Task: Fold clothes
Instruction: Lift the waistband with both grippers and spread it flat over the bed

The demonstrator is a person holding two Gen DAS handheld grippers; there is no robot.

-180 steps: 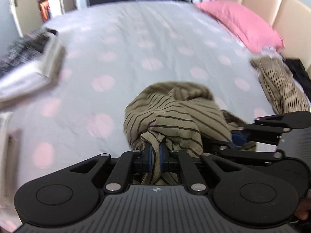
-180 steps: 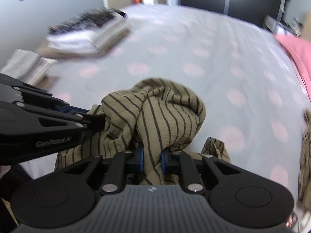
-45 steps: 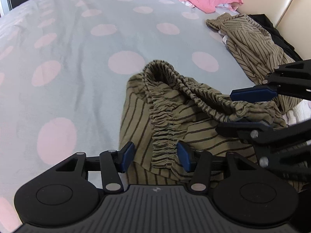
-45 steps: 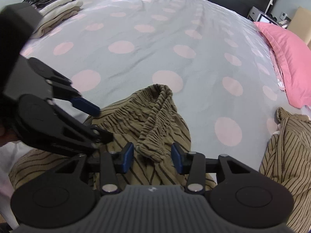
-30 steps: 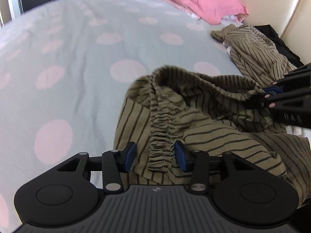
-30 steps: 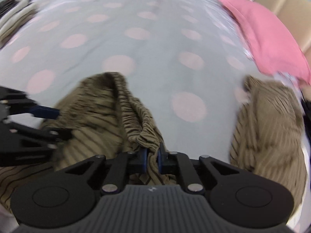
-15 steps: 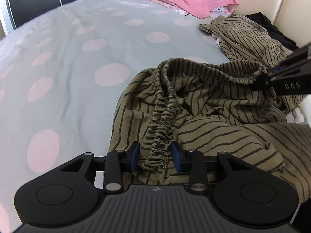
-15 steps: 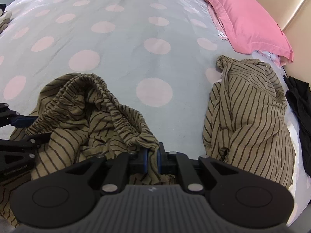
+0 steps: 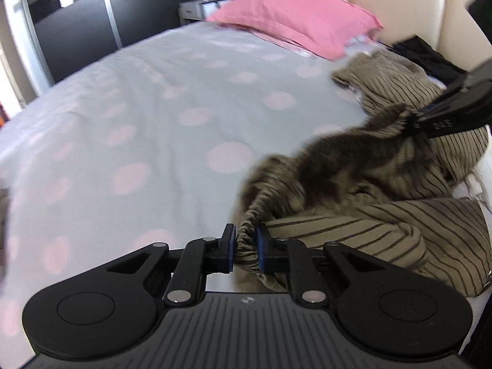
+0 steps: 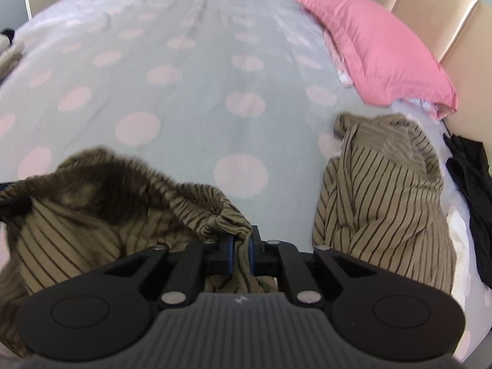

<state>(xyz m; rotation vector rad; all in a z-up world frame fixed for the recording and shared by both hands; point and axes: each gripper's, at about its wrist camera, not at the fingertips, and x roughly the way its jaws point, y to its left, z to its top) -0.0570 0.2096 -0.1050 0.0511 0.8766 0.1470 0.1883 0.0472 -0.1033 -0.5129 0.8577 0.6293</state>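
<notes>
Olive striped trousers [image 9: 353, 184] with an elastic waistband hang between my two grippers above the bed. My left gripper [image 9: 246, 246] is shut on one end of the waistband. My right gripper [image 10: 241, 253] is shut on the other end; it also shows at the right of the left wrist view [image 9: 421, 120]. The trousers [image 10: 101, 203] are blurred with motion, and their legs trail low toward me. A second olive striped garment [image 10: 384, 196] lies crumpled on the bed to the right.
The bed [image 10: 190, 98] has a pale grey cover with pink dots. A pink pillow [image 10: 378, 52] lies by the beige headboard [image 10: 430, 18]. A black garment [image 10: 470, 178] lies at the right edge. Dark wardrobe doors [image 9: 80, 30] stand beyond the bed.
My left gripper has closed on the waistband. Both grippers have lifted and drawn apart, stretching the waistband between them. My right gripper stays shut on its end.
</notes>
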